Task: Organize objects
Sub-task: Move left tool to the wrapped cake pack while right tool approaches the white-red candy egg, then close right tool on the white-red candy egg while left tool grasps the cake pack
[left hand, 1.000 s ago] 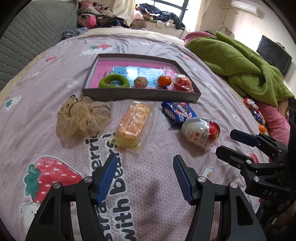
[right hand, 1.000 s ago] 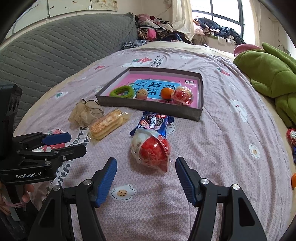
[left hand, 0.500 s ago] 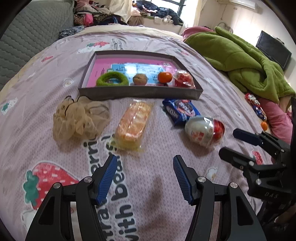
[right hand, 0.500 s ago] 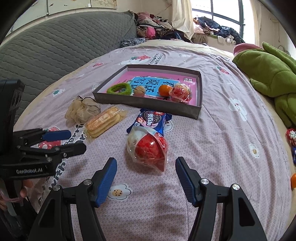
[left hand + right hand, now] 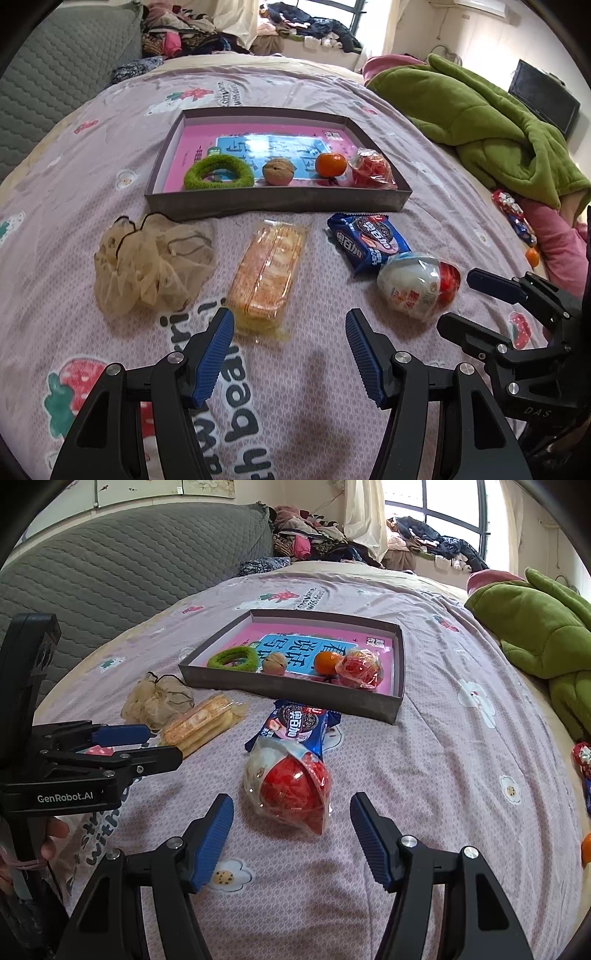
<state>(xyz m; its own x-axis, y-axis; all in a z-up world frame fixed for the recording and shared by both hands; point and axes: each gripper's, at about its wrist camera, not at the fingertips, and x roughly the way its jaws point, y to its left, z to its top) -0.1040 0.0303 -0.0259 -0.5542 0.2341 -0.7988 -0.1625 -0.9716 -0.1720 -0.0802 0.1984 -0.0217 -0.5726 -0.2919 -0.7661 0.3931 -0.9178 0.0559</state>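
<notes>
A shallow grey tray on the bed holds a green ring, a walnut, a tangerine and a red wrapped ball. In front of it lie a beige mesh pouch, a biscuit pack, a blue cookie packet and a red-and-white wrapped egg. My left gripper is open just short of the biscuit pack. My right gripper is open just short of the egg.
A green blanket is heaped at the right. A grey quilted headboard runs along the left. Small wrapped sweets and a tangerine lie at the right bed edge. Clothes pile up by the window.
My left gripper has drifted forward toward the biscuit pack, so the objects sit closer to its fingertips. The right gripper has edged slightly nearer the egg. Both stay open.
</notes>
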